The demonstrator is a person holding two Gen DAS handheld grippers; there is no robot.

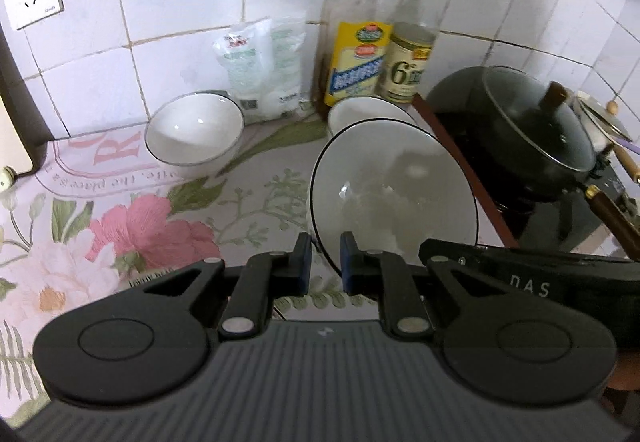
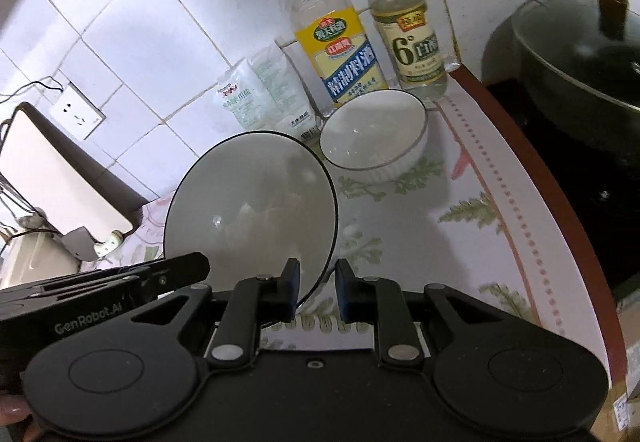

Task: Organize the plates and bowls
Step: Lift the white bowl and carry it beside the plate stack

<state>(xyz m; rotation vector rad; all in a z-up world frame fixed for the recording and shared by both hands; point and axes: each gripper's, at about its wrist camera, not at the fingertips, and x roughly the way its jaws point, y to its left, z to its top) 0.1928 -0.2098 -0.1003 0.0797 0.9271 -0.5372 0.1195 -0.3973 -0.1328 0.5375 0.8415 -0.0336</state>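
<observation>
From my left hand-held gripper point(image 1: 325, 262) I see a white plate with a dark rim point(image 1: 394, 198) tilted up on edge over the flowered cloth of the desk point(image 1: 132, 226); its lower rim runs through the narrow gap between my left fingers, but I cannot tell whether the pads press on it. My right hand-held gripper point(image 2: 317, 290) looks at the same plate point(image 2: 250, 202) from the other side: its rim passes just in front of the left finger point(image 2: 289, 292), and the jaws stand narrowly parted with flowered cloth showing between them, so nothing seems clamped there. The black body of the left gripper enters the right view at the lower left. A white bowl point(image 1: 195, 128) sits further back on the cloth near the wall, well apart from the plate, and a second white bowl point(image 2: 374, 132) stands just behind the plate, in front of two bottles point(image 2: 330, 30). A salt bag point(image 1: 262, 70) leans on the tiles, and a black lidded pan point(image 1: 532, 126) sits on the stove to the right.
</observation>
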